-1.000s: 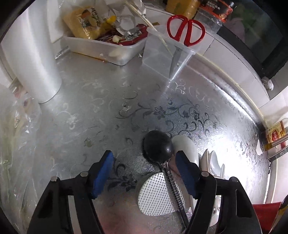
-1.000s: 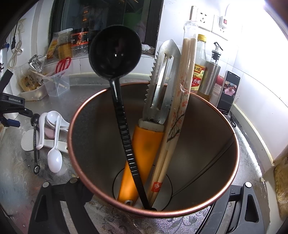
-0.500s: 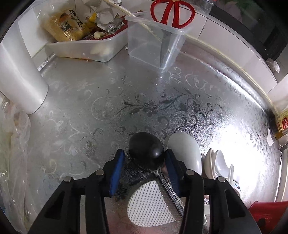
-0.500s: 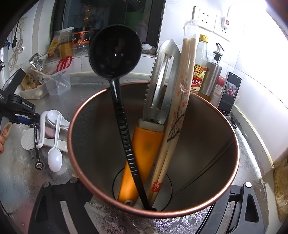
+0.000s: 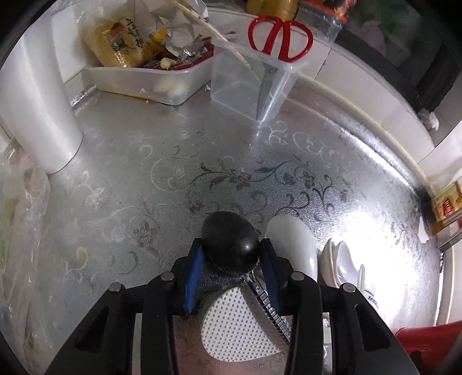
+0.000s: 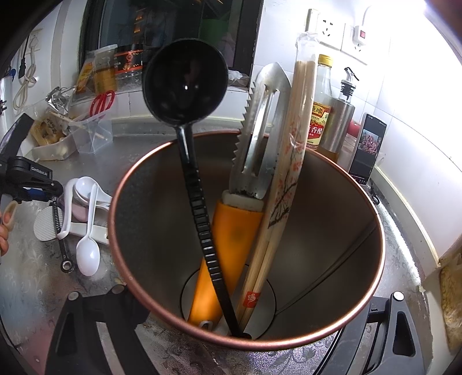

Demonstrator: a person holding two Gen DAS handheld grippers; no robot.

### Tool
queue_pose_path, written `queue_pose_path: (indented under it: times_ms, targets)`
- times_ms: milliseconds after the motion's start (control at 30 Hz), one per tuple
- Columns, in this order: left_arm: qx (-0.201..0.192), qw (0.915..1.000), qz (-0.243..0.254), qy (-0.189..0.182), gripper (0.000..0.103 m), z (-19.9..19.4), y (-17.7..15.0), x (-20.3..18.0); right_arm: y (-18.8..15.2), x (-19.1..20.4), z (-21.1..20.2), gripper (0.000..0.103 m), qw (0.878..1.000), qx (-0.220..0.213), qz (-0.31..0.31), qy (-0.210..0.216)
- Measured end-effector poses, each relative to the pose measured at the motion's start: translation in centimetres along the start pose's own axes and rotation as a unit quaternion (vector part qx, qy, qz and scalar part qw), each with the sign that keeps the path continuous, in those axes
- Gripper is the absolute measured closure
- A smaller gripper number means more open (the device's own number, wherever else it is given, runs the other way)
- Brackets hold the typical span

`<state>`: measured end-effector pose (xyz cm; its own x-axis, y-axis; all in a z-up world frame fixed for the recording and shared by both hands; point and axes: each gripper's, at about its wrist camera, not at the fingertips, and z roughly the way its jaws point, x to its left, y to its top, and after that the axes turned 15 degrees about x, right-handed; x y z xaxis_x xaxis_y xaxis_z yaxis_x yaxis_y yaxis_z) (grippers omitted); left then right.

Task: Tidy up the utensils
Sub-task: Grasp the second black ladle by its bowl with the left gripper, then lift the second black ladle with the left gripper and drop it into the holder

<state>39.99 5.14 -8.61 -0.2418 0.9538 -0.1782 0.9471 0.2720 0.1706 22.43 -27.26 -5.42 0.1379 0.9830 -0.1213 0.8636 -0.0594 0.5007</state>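
So the left tongs (image 5: 231,261) have just been closing on the small black plastic ladle's bowl (image 5: 229,245) lying on the silver patterned surface (image 5: 202,161); pads look touching. Right tongs (image 6: 231,331) clamp the copper-rimmed metal utensil holder (image 6: 332,230). Next I'd guess lift and drop it in there.

Behind the tongs (image 6: 261,135) you face white tiled wall (image 6: 410,95) with sockets (image 6: 329,27), dark window (image 6: 173,31) to their left, silver floral-embossed counter (image 5: 231,161) below, glare at right

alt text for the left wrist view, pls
The left tongs, blue pads just closing, grip the bowl of a black ladle lying on a silver floral counter. White spoons and a dotted white paddle lie beside it; red scissors stand in a clear tub behind.
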Motion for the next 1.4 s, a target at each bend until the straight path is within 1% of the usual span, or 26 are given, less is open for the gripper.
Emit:
queue_pose_path:
  times_ms: [100, 233, 533, 800, 967, 1167, 1400]
  targets:
    - [-0.018, 0.9997, 0.001, -0.016, 0.063, -1.3, -0.9, 0.5, 0.1, -0.1, 0.0, 0.01, 1.0, 0.0, 0.001, 0.0]
    - [-0.046, 0.9985, 0.009, -0.027, 0.063, -3.8, -2.1, 1.1, 0.1, -0.1, 0.0, 0.01, 1.0, 0.0, 0.001, 0.001]
    - [-0.094, 0.9943, 0.038, -0.031, 0.063, -9.1, -4.8, 1.2, 0.1, -0.2, 0.0, 0.01, 1.0, 0.0, 0.002, 0.001]
    - [-0.136, 0.9878, 0.064, -0.04, 0.063, -12.1, -5.6, 0.4, 0.1, -0.2, 0.0, 0.01, 1.0, 0.0, 0.002, 0.001]
    - [-0.151, 0.9845, 0.078, -0.045, 0.063, -13.8, -6.0, -0.1, 0.1, -0.2, 0.0, 0.01, 1.0, 0.0, 0.001, 0.001]
    - [-0.184, 0.9774, 0.089, -0.053, 0.063, -16.5, -6.7, -0.6, 0.2, -0.3, 0.1, 0.01, 1.0, 0.0, 0.001, 0.001]
    - [-0.222, 0.965, 0.12, -0.072, 0.063, -20.1, -7.9, -2.2, 0.1, -0.2, 0.0, 0.01, 1.0, 0.0, 0.002, 0.0]
